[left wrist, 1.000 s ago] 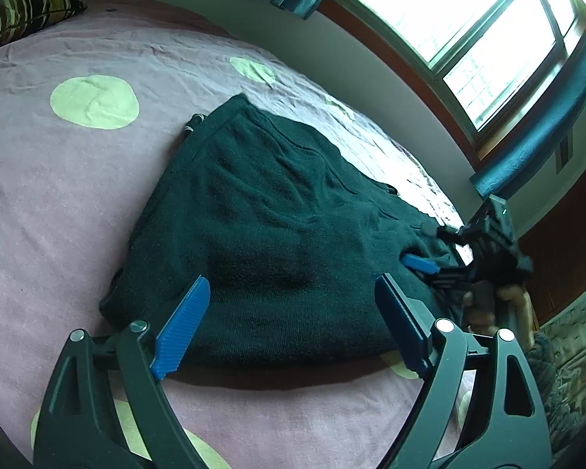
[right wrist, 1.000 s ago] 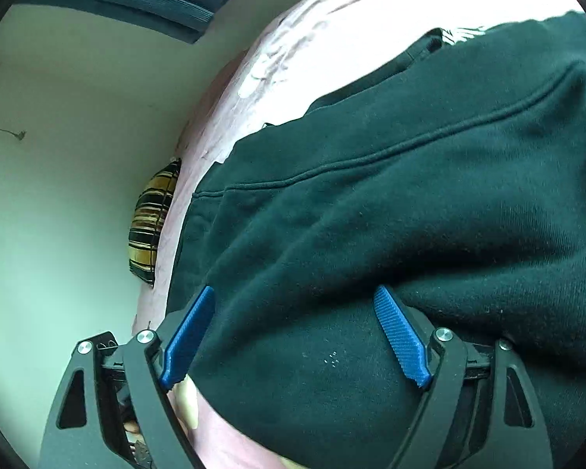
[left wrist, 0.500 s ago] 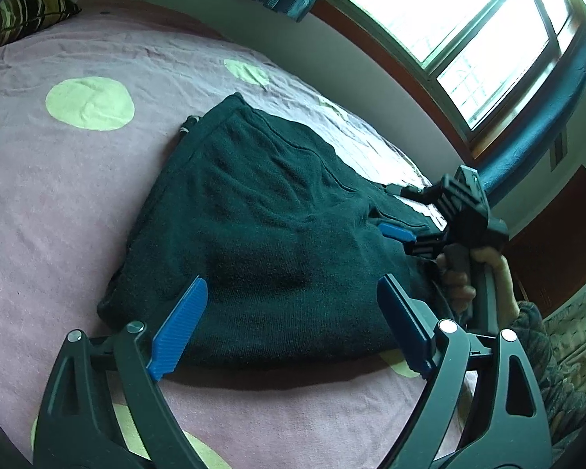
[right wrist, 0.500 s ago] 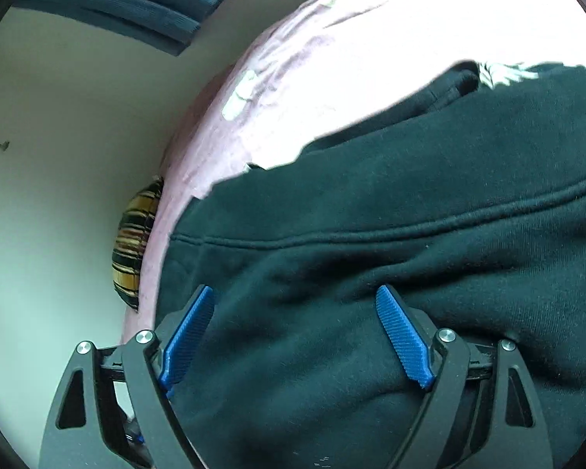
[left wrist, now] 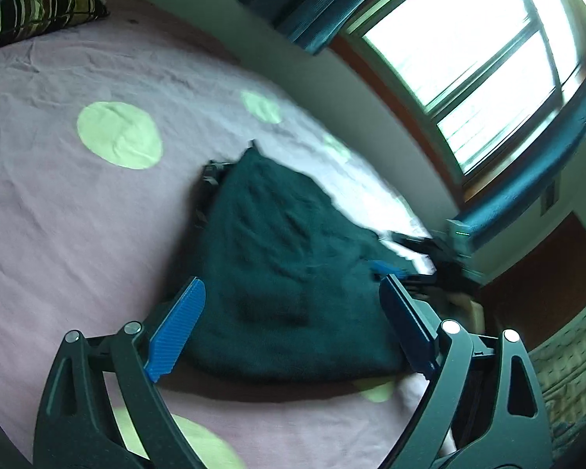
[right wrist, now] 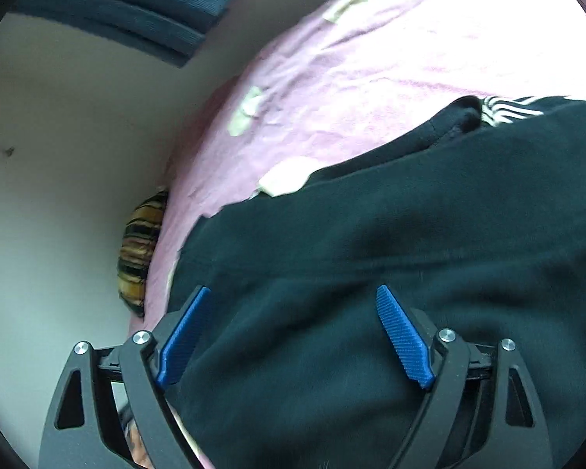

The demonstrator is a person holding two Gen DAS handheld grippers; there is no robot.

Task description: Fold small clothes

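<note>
- Dark green, thick knit cloth: the garment (left wrist: 293, 273) lies on the bed (left wrist: 78, 215), on a pink sheet with pale green dots, already gathered into a rough, layered wedge.
- It looks soft and limp, so I judge it will sag and drape when lifted rather than hold a shape; the pile seems fairly heavy for clothing, and the fuzzy surface should grip well instead of slipping.
- Nothing about it appears fragile, though stacked layers could slide apart if only the top one is pinched.
- Left gripper (left wrist: 289, 328) hovers over the near edge of the garment, its blue fingers (left wrist: 175, 332) spread wide and holding nothing.
- Right gripper (right wrist: 297, 332) sits low and close over the cloth at its far side, fingers equally wide apart, empty; whether they touch the fabric I cannot tell.
- Best hold, in my view: a seam or the thick folded edge, taking all layers at once, one gripper at each corner of the same side so the fold carries evenly.
- A striped pillow (left wrist: 39, 4) rests at the head of the bed, well apart.
</note>
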